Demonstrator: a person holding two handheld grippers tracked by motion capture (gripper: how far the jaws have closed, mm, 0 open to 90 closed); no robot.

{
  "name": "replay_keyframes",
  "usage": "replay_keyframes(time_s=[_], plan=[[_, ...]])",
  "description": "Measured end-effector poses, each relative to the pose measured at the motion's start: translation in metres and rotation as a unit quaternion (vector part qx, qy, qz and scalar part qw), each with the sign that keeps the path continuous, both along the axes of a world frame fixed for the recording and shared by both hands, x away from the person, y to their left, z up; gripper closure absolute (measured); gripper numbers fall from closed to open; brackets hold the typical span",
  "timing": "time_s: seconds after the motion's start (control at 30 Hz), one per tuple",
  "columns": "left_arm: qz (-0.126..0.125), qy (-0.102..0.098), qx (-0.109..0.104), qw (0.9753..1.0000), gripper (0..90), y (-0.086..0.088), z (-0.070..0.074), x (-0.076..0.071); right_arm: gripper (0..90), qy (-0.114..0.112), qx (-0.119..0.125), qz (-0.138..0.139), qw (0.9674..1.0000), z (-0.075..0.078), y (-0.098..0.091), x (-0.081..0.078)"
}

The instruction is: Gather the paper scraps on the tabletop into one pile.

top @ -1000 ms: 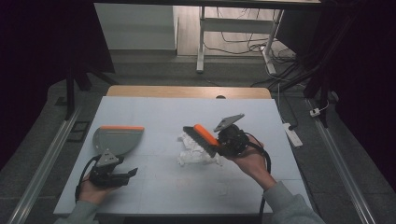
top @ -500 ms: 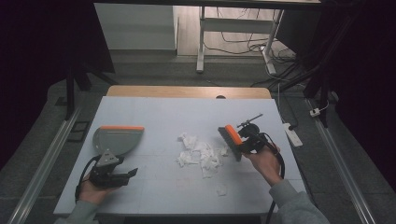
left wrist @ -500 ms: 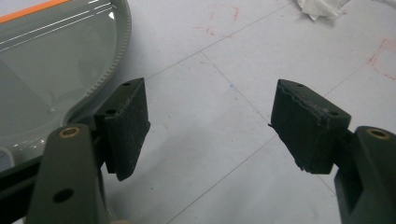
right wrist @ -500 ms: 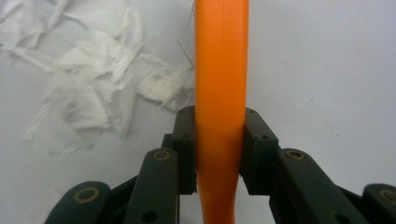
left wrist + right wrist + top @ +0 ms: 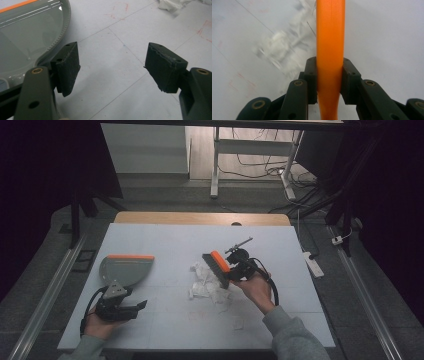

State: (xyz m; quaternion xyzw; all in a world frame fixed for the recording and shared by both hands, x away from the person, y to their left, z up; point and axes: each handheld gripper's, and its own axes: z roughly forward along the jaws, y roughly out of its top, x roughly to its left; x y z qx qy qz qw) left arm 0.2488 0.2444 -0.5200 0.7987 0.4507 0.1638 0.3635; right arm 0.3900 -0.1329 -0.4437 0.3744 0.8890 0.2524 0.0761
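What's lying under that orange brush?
Torn white paper scraps lie on the table beneath the brush. Its bristles cover whatever is directly below them.

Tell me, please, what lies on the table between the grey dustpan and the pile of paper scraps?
Nothing: in the high view the table is bare between the dustpan and the paper scraps.

Between the black jaws of the right gripper [image 5: 329, 82] runs a bright orange brush [image 5: 330, 37] handle. Left of those jaws lie white paper scraps [image 5: 279, 47]. Beside the left gripper's [image 5: 112, 67] black jaws sits a grey dustpan [image 5: 25, 37] with an orange edge.
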Motion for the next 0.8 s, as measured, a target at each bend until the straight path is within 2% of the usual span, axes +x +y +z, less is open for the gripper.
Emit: replay_keyframes(time_s=[0.13, 0.27, 0.4, 0.5, 0.57, 0.67, 0.8], plan=[[0.000, 0.001, 0.000, 1.0000, 28.4, 0.000, 0.000, 0.000, 70.6, -0.022, 0.016, 0.000, 0.9996, 0.013, -0.007, -0.005], [-0.001, 0.002, 0.002, 1.0000, 28.4, -0.001, -0.001, 0.001, 70.6, -0.041, 0.028, -0.006, 0.9987, 0.027, -0.028, -0.011], [-0.002, 0.003, 0.003, 1.0000, 28.4, -0.001, -0.001, 0.001, 70.6, -0.048, 0.032, 0.007, 0.9983, 0.037, -0.047, -0.021], [-0.001, 0.003, 0.003, 1.0000, 28.4, -0.001, -0.001, 0.001, 70.6, -0.049, 0.028, 0.038, 0.9977, 0.040, -0.056, -0.030], [-0.001, 0.004, 0.003, 1.0000, 28.4, -0.001, -0.001, 0.001, 70.6, -0.041, 0.021, 0.062, 0.9970, 0.040, -0.059, -0.038], [-0.001, 0.003, 0.003, 1.0000, 28.4, -0.001, -0.001, 0.001, 70.6, -0.021, 0.002, 0.106, 0.9941, 0.036, -0.059, -0.053], [-0.002, 0.003, 0.003, 1.0000, 28.4, -0.001, -0.001, 0.001, 70.6, -0.002, -0.035, 0.172, 0.9845, 0.028, -0.054, -0.076]])
